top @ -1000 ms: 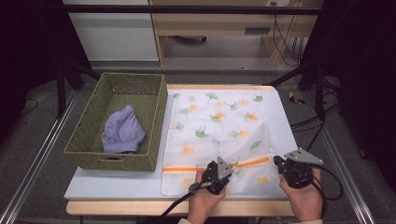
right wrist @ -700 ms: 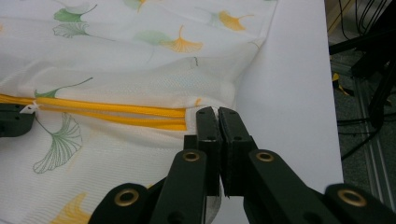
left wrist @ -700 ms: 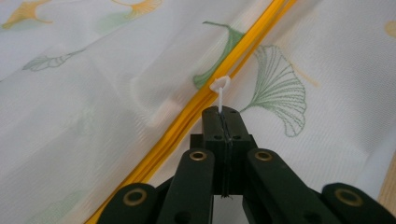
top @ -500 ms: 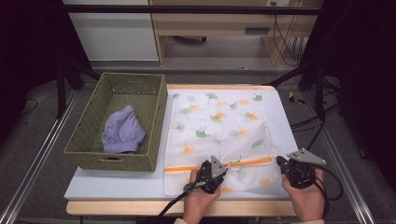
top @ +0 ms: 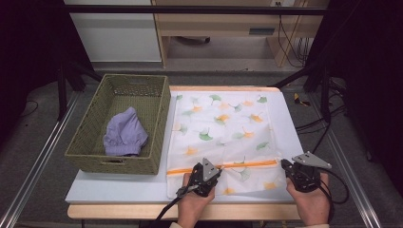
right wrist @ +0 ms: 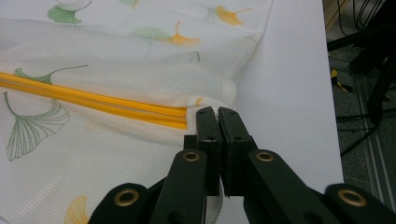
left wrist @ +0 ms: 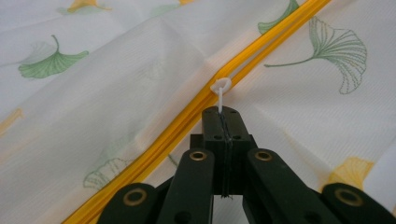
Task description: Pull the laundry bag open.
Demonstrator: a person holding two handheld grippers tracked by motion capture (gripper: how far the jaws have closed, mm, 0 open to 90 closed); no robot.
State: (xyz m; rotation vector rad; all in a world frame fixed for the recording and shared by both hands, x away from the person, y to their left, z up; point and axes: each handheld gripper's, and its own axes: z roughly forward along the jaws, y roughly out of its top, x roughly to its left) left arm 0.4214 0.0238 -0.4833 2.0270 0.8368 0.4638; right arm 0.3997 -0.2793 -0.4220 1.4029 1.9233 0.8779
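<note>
White tabletop carries one mesh laundry bag printed with green and orange ginkgo leaves, lying flat beside one woven olive basket that holds a single lilac garment. One orange zipper runs across the bag near the person's edge of the table. Two handheld grippers work at that zipper. The left gripper has its jaws pressed together on the white zipper pull, about midway along the orange tape. The right gripper sits at the bag's right end, jaws together where the zipper stops; it appears to pinch the mesh edge there, though the cloth between the pads is hard to make out. Both hands rest at the near table edge, well apart from the basket.
</note>
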